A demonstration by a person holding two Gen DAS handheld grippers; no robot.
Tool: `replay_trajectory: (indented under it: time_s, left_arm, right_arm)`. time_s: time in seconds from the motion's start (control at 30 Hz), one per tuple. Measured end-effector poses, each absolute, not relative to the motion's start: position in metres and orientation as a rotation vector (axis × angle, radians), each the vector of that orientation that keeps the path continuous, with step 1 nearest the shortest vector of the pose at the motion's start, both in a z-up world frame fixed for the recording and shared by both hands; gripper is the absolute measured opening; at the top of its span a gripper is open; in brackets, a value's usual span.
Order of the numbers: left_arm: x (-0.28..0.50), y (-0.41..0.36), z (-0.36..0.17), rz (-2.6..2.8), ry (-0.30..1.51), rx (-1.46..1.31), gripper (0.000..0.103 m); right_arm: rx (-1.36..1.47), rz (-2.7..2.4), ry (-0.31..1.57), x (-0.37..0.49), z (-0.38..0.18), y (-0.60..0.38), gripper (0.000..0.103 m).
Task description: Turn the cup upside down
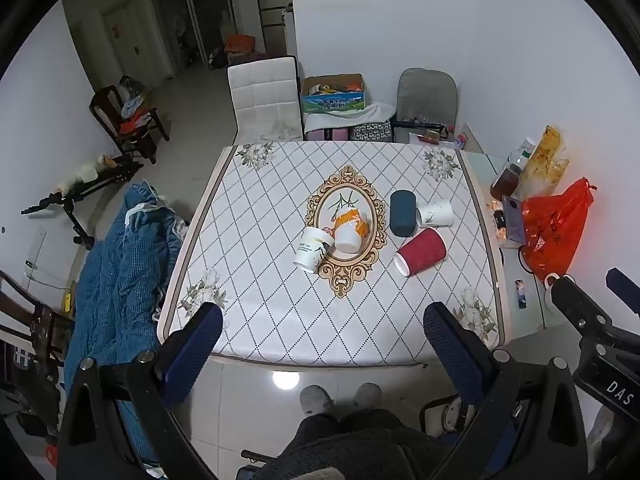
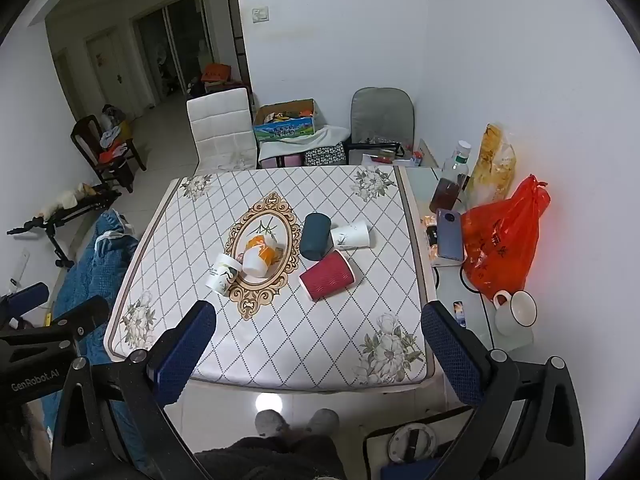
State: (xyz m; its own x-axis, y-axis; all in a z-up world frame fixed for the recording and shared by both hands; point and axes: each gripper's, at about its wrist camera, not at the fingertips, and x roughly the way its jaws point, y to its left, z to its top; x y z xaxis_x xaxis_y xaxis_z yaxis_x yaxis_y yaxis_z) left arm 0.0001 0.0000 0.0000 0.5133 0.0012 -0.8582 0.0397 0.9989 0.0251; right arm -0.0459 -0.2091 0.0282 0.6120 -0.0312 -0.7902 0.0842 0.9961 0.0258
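Five cups lie on their sides in the middle of the worktop (image 1: 280, 184): a red cup (image 1: 420, 251), a dark blue cup (image 1: 403, 213), a white cup (image 1: 435, 213), an orange cup (image 1: 349, 230) and a white cup with a bird (image 1: 310, 250). The left hand-held gripper (image 1: 322, 354) and the right hand-held gripper (image 2: 318, 354) are both spread wide, hold nothing, and hang near the front edge, well apart from the cups. The cups sit close, some touching. Reaching for one could bump another and make it roll. Paper cups are soft, so a hard squeeze could crush one. A round cup could also slip while being turned.
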Motion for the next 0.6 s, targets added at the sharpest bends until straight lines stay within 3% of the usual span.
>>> replay_trajectory:
  time_s: [0.6]
  left_arm:
    - [-0.0025,-0.0002,0.0046,-0.02,1.029,0.047,0.103]
  right_arm:
    - [0.058,-0.06,0.903,-0.0445,0.0334,-0.2041,0.103]
